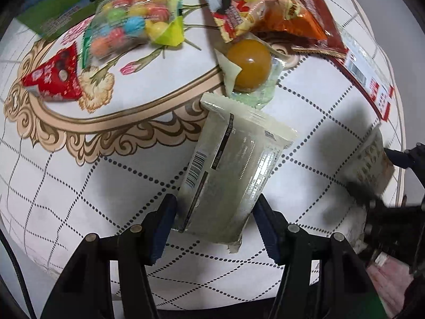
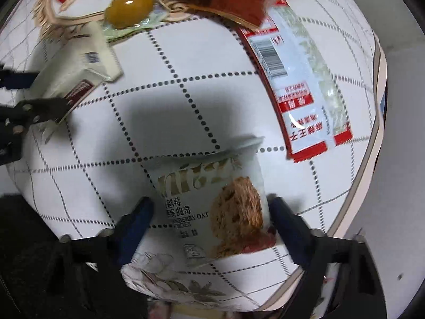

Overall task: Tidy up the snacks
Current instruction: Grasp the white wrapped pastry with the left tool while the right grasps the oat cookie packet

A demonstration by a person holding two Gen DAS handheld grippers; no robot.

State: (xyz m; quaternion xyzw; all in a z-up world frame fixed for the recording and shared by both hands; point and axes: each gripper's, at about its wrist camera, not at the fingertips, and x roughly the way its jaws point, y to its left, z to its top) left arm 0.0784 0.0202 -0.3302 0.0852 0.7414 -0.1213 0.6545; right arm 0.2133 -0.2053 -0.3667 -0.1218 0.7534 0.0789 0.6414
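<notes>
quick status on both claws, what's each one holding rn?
Left claw: closed on the pale translucent snack pack, over the table.
Right claw: pads against both sides of the cranberry oat cookie pack.

Round table (image 1: 79, 186) in patterned cloth, candy bag (image 1: 132, 24), jelly cup (image 1: 249, 65), red packet (image 1: 53, 75)
</notes>
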